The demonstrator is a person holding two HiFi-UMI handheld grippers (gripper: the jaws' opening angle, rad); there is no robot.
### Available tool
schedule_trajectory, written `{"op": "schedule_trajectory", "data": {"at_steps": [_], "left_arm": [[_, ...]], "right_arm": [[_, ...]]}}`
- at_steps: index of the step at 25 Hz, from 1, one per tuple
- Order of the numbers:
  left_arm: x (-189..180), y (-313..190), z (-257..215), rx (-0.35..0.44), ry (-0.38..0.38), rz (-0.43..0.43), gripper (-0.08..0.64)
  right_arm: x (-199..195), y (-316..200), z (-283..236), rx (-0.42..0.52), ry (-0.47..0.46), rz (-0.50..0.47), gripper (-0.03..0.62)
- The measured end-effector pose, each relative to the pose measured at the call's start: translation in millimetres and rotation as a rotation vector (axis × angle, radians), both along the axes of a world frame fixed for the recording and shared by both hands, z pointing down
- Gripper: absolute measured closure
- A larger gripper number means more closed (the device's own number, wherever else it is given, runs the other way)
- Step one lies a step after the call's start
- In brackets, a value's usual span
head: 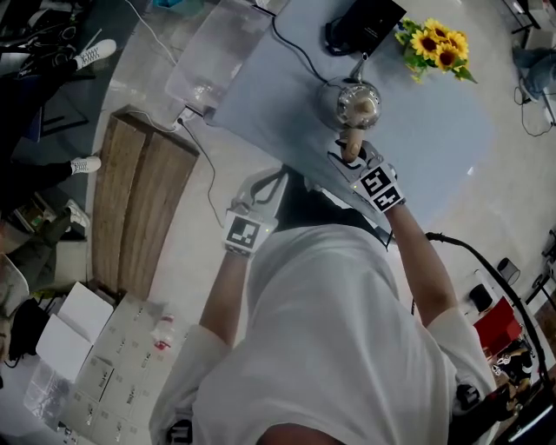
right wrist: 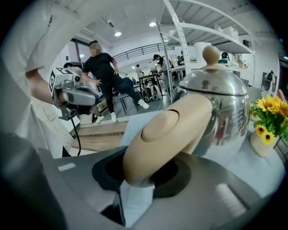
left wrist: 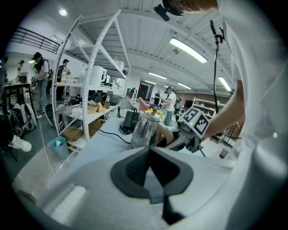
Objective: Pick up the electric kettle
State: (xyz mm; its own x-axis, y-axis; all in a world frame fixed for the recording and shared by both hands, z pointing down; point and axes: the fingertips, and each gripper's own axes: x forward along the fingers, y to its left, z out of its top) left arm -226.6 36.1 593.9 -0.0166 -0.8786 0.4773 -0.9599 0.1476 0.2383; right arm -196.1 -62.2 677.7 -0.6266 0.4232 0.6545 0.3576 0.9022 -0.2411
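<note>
The electric kettle (head: 358, 102) is shiny steel with a beige knob and stands on the pale blue table (head: 434, 130). Its beige handle (head: 350, 141) points toward me. My right gripper (head: 352, 158) is shut on that handle. In the right gripper view the handle (right wrist: 166, 139) fills the gap between the black pads of the right gripper (right wrist: 144, 174), with the kettle body (right wrist: 218, 105) just behind. My left gripper (head: 261, 187) hangs off the table's near edge, shut and empty. In its own view the left gripper (left wrist: 150, 157) faces the kettle (left wrist: 145, 128) from a distance.
A vase of sunflowers (head: 434, 43) stands at the table's far side beside a black box (head: 363, 24), from which a cable runs off to the left. A wooden bench (head: 139, 200) lies on the floor to the left. Shelving (left wrist: 90, 81) stands beyond the table.
</note>
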Motion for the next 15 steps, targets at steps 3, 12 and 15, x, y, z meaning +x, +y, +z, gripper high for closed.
{"op": "schedule_trajectory", "data": {"at_steps": [3, 12, 15], "left_arm": [[0, -1, -5, -0.002, -0.003, 0.005, 0.558], [-4, -2, -9, 0.001, 0.002, 0.012, 0.558], [-6, -1, -9, -0.007, 0.0, 0.023, 0.558]], "right_arm": [[-1, 0, -6, -0.014, -0.019, 0.012, 0.469], [-11, -1, -17, -0.015, -0.061, 0.047, 0.476], [-15, -1, -22, -0.018, -0.066, 0.041, 0.476]]}}
